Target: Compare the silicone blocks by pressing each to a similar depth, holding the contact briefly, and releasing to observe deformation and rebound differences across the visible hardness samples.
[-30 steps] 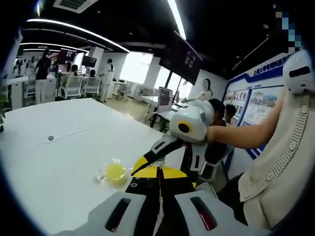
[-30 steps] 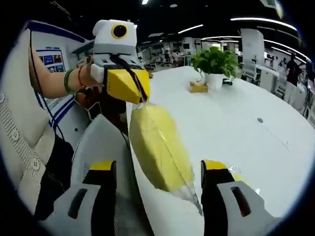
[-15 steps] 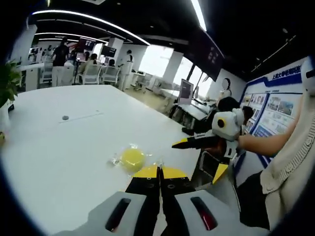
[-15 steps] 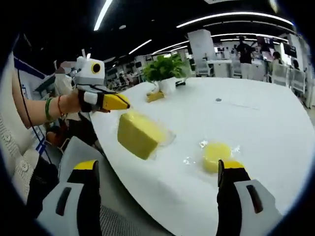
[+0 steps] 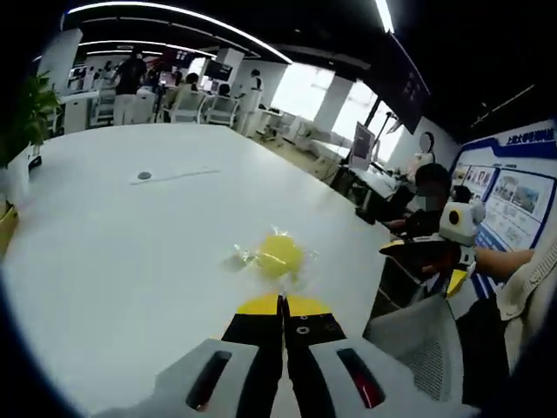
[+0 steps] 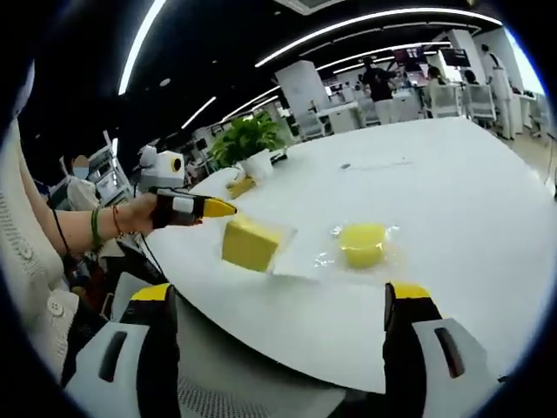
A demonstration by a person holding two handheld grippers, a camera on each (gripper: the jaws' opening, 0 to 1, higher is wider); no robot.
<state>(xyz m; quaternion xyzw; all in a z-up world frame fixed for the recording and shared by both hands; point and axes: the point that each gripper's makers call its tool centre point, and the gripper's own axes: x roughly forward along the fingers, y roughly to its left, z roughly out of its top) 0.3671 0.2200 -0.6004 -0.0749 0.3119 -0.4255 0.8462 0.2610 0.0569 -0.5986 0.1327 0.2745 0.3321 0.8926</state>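
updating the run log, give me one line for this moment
left gripper: shut, beside square yellow block | right gripper: open, off table | round yellow block: untouched | white table

White rounded tabletop carries everything; landmark is the round yellow block in clear wrap, lying flat near the tabletop's near edge. Just beside it toward the potted plant lies the square yellow block, also in clear wrap, apart from the round one. Potted plant in a white pot stands well beyond the square block with a small yellow item at its foot; a small dark dot sits far across the tabletop from the round block.
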